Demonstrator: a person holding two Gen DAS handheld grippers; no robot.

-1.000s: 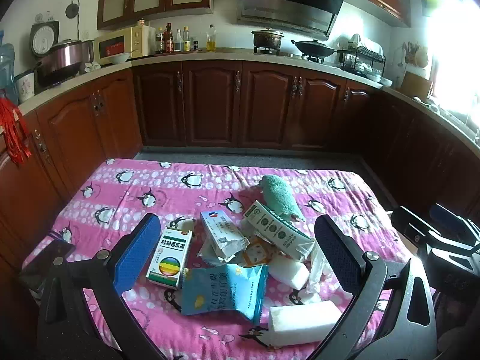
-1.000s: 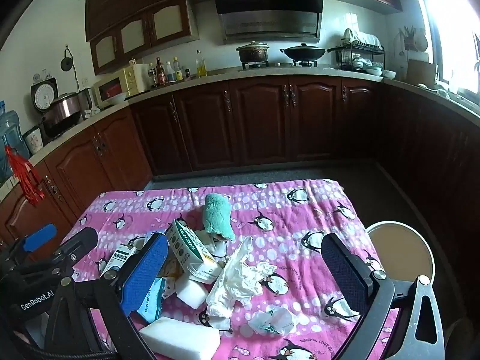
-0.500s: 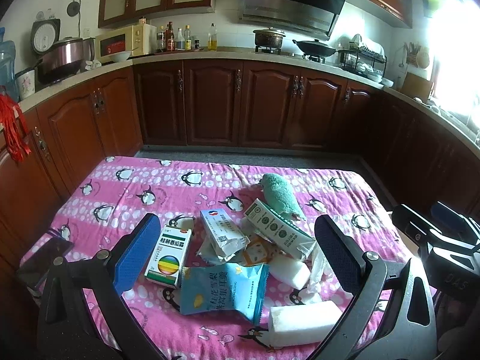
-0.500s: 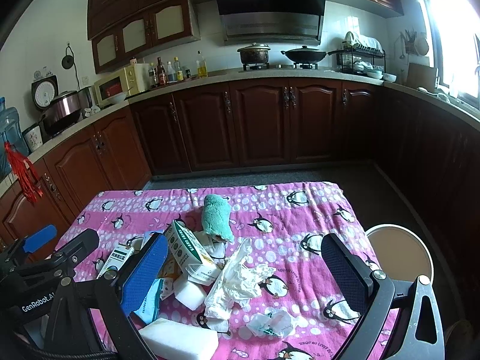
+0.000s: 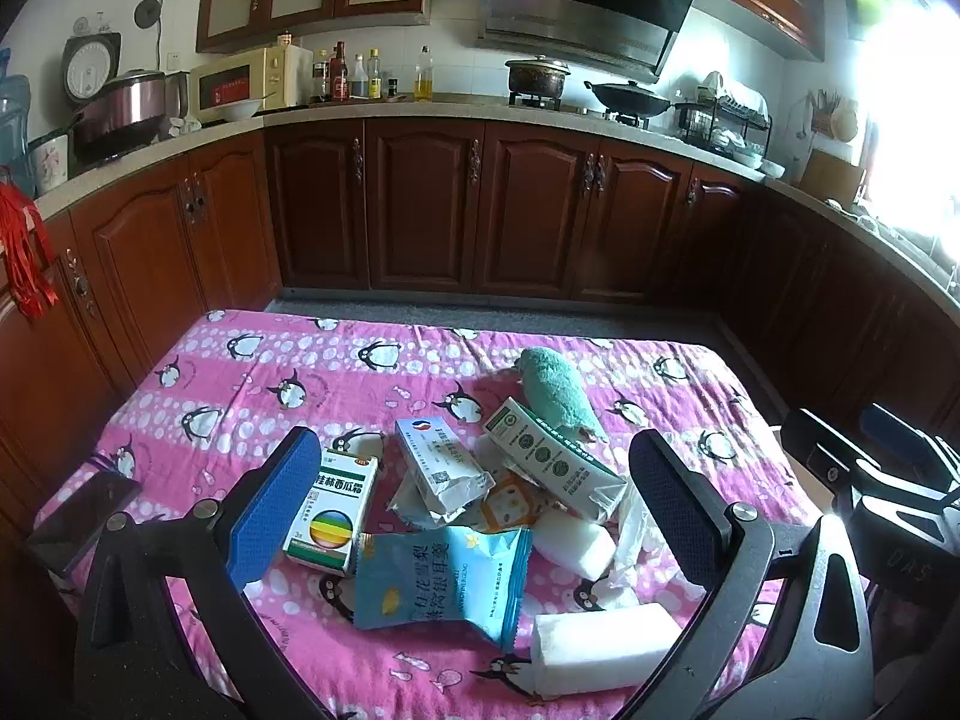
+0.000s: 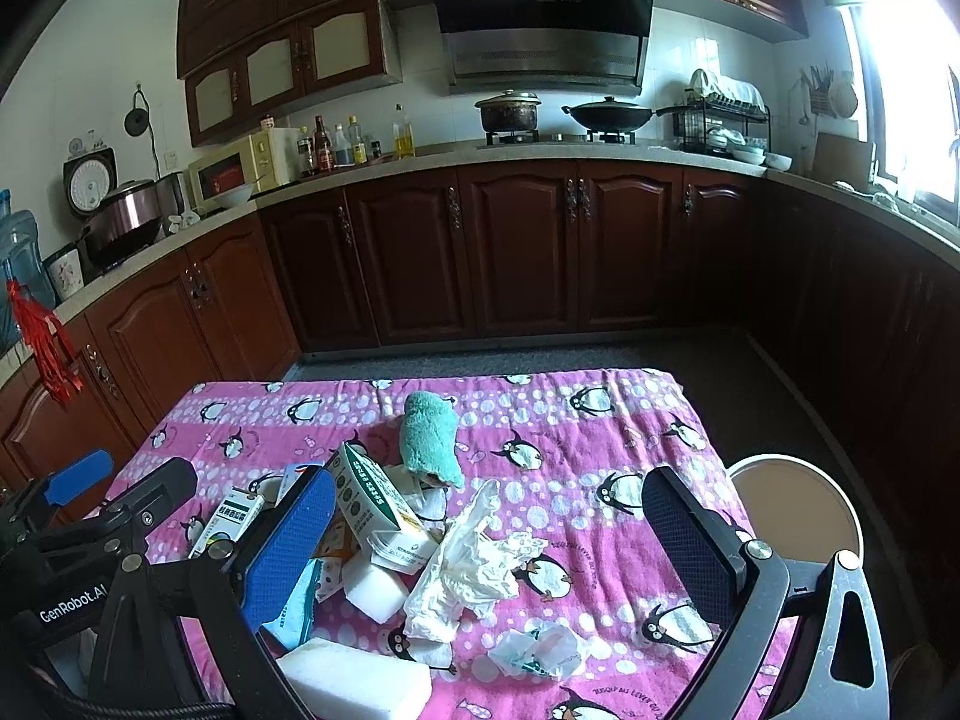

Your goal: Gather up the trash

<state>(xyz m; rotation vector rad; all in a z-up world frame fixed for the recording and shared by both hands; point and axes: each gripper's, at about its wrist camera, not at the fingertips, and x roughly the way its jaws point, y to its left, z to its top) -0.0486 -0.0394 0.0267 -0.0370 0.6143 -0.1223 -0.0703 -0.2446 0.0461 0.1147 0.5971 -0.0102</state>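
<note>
Pink penguin-print cloth (image 5: pixel 240 372) covers the table, with dark wooden cabinets (image 5: pixel 420 204) along the far walls. Trash lies heaped on the near half of the cloth, toward the right in the left wrist view and toward the left in the right wrist view.

Left gripper (image 5: pixel 474 510) hangs over the heap with its jaws spread wide and nothing between them. Right gripper (image 6: pixel 486 546) is likewise wide open and empty, above the crumpled white plastic bag (image 6: pixel 474 558).

A green towel roll (image 5: pixel 555 387) lies at the far edge of the heap, its long axis running away from the cameras. Touching its near end, a green-and-white carton (image 5: pixel 552 459) lies tilted, its long axis running from far-left to near-right. A blue snack bag (image 5: pixel 444 576) lies flat on the near side, its long axis across the view. A white foam block (image 5: pixel 600 645) sits nearest the camera, lengthwise left to right. A white box with a rainbow disc (image 5: pixel 333 510) lies just beside the left finger, long axis pointing away. A grey-white packet (image 5: pixel 441 468) leans in the middle, pointing far-left. A smaller white block (image 5: pixel 576 543) rests under the carton's near end.

A round tan stool (image 6: pixel 792 516) stands off the table's right side.
</note>
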